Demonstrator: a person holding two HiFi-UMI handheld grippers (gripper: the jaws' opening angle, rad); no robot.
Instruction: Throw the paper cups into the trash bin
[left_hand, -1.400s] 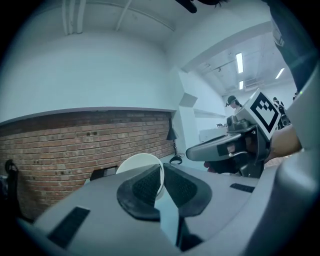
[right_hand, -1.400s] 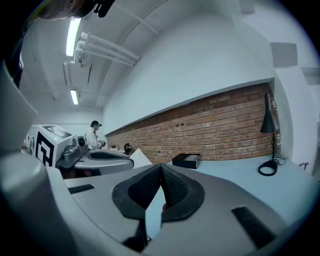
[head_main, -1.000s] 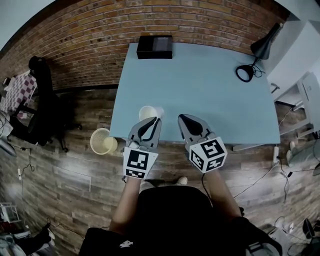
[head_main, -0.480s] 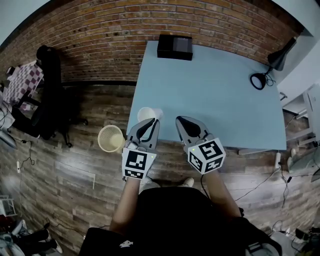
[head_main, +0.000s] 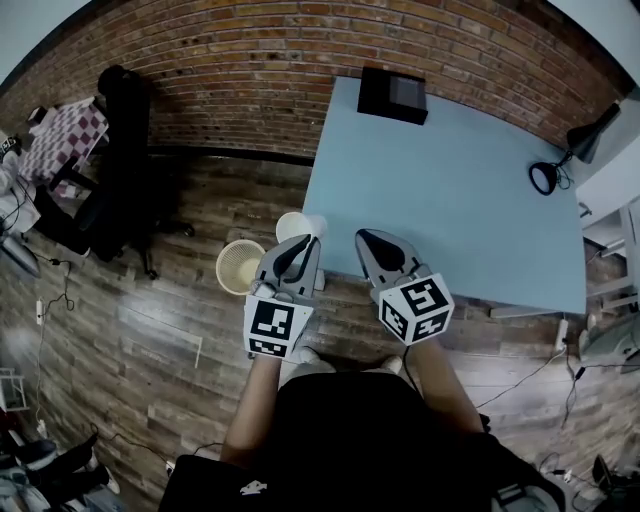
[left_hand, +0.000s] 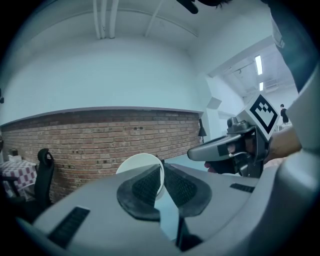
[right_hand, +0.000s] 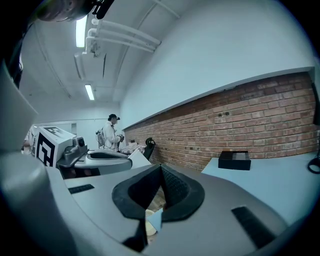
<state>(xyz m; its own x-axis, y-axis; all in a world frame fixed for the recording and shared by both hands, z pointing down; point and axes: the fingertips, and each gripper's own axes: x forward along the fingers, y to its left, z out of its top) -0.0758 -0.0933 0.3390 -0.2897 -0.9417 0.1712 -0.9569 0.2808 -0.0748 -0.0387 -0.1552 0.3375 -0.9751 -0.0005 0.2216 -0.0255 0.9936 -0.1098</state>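
Note:
My left gripper (head_main: 305, 243) is shut on the rim of a white paper cup (head_main: 298, 226) and holds it on its side over the wooden floor, just left of the blue table's (head_main: 450, 200) near corner. The left gripper view shows the cup's rim (left_hand: 142, 165) pinched between the dark pads (left_hand: 145, 186). A pale mesh trash bin (head_main: 240, 266) stands on the floor just left of the cup and below it. Beside the left one, my right gripper (head_main: 372, 245) hangs at the table's front edge, jaws shut with nothing between them (right_hand: 161, 170).
A black box (head_main: 392, 94) sits at the table's far end and a black desk lamp (head_main: 565, 160) at its right. A black office chair (head_main: 120, 190) and a checkered table (head_main: 60, 140) stand at the left by the brick wall (head_main: 250, 60). Cables lie on the floor.
Both grippers have moved left together with the cup, from over the table's front edge to past its corner. The trash bin now lies closer to the left gripper.

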